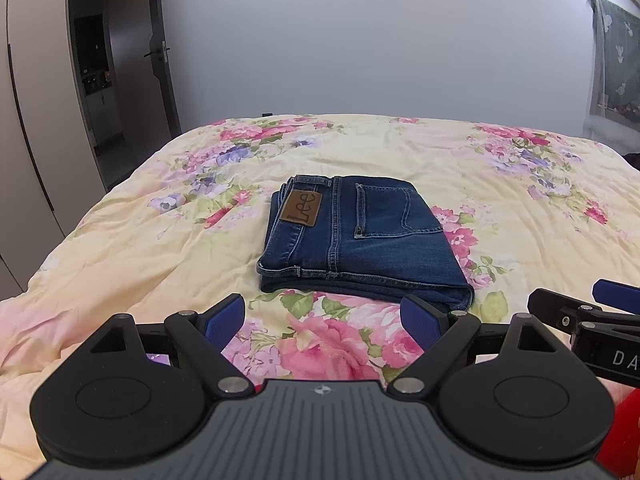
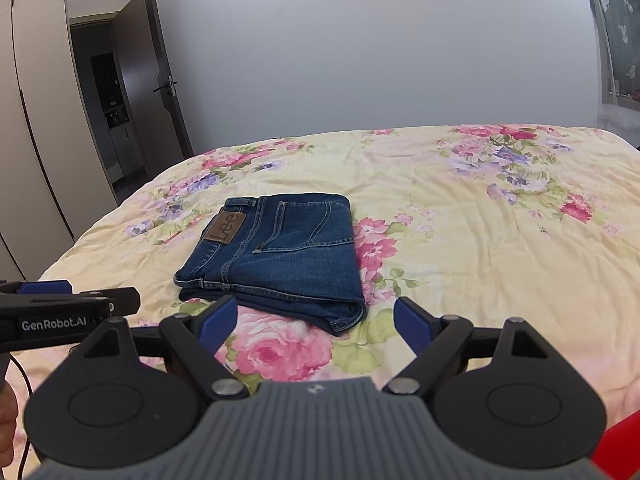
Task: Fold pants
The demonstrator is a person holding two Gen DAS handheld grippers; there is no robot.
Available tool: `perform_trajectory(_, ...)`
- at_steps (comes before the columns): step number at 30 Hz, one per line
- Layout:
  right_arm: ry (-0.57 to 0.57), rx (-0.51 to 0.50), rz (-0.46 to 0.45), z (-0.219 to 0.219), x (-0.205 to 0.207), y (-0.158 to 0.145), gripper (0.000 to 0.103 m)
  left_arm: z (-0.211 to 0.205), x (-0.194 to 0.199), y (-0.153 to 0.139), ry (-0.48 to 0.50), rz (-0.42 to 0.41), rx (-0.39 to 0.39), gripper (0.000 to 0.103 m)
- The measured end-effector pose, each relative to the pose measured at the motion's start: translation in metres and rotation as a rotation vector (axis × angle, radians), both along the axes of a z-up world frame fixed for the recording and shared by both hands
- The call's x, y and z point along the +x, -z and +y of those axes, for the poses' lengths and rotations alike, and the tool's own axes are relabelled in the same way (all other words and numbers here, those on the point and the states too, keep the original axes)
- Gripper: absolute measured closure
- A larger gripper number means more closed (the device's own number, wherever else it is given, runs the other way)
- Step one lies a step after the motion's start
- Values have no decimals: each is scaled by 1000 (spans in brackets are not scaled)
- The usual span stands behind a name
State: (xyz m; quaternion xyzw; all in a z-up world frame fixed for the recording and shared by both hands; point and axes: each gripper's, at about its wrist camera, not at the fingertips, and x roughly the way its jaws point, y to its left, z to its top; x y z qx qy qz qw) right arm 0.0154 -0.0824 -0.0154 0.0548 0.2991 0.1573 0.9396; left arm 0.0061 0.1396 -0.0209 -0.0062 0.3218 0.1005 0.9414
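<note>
Your jeans [image 1: 360, 236] lie folded on the bed [image 1: 500, 208]; both your left hand-held gripper [image 1: 324, 320] and right hand-held gripper [image 2: 316, 320] gape wide, holding nothing.

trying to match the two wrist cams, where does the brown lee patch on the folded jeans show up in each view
Left wrist view: the Lee patch sits just left of centre, at the far left corner of the folded jeans.
Right wrist view: the Lee patch lies further left of centre, again at the far left corner of the jeans.
Shared landmark: the back pocket immediately right of the patch, also seen here.
</note>
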Motion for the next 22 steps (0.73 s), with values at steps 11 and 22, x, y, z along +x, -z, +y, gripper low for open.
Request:
perform_trajectory(11, 1, 0, 0, 1, 0, 0, 22, -1, -2, -4, 12, -22, 20, 1)
perform_trajectory(22, 1, 1, -1, 0, 0, 0, 22, -2, -3, -8, 18, -42, 28, 1)
